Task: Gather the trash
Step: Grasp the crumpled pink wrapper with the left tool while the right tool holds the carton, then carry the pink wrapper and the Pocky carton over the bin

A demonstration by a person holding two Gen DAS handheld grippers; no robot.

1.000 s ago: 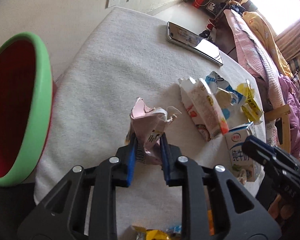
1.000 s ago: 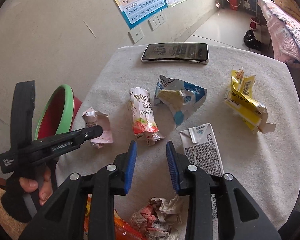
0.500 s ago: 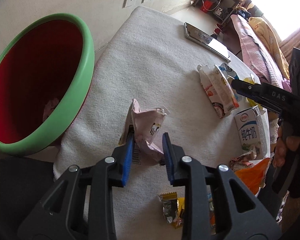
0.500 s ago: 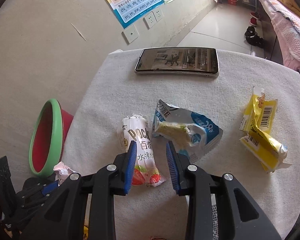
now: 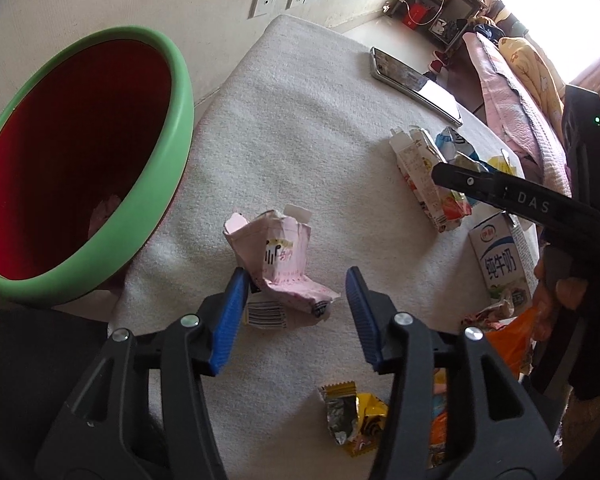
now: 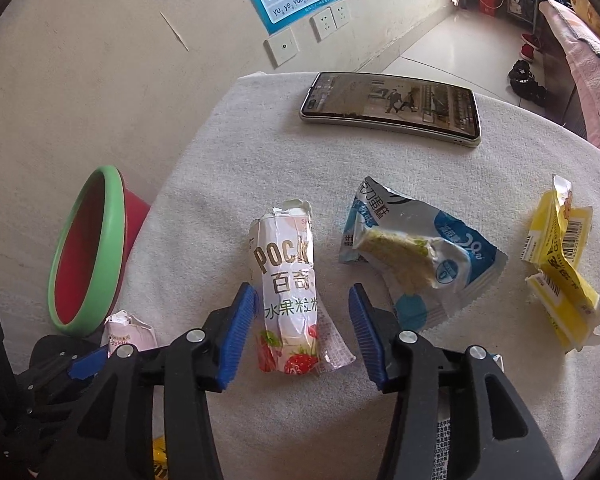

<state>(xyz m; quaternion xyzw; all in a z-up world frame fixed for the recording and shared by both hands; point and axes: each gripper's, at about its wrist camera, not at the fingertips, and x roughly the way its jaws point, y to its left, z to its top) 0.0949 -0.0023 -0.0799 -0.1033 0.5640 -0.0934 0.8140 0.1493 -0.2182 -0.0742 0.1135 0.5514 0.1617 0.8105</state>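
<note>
L fingers (image 5: 296, 312) opening now, no longer clamped on crumpled pink carton (image 5: 278, 272); carton sits on bench (image 5: 300, 128) betw the blue pads, brushing the L-hand pad only, other pad well clear. Released, not grasped. Odd spot for a drop: carton on the cloth, just beside red bin w/ green rim (image 5: 156, 184), not in it. Prob a regrip or a miss, so carton not yet collected. Something pale already at bin bottom, can't tell what.

Nearer than L fingers: gold candy wrapper (image 5: 354, 416), untouched. Off to the right of them: milk box (image 5: 500, 264) and orange wrapper (image 5: 512, 340), by the other tool.

R fingers (image 6: 302, 328) also opening, now straddling lower end of Pocky pack (image 6: 290, 284), which was ahead of them a moment ago. Pads apart from pack both sides, nothing gripped. Looks like lining up for a pinch; needs closing on the strawberry end.

Just past R fingers, to the right: blue-white snack bag (image 6: 420, 256). Further right: yellow wrapper (image 6: 560, 276). Far beyond: phone (image 6: 392, 108), screen lit, not trash, leave it.

Most trash not yet binned.
</note>
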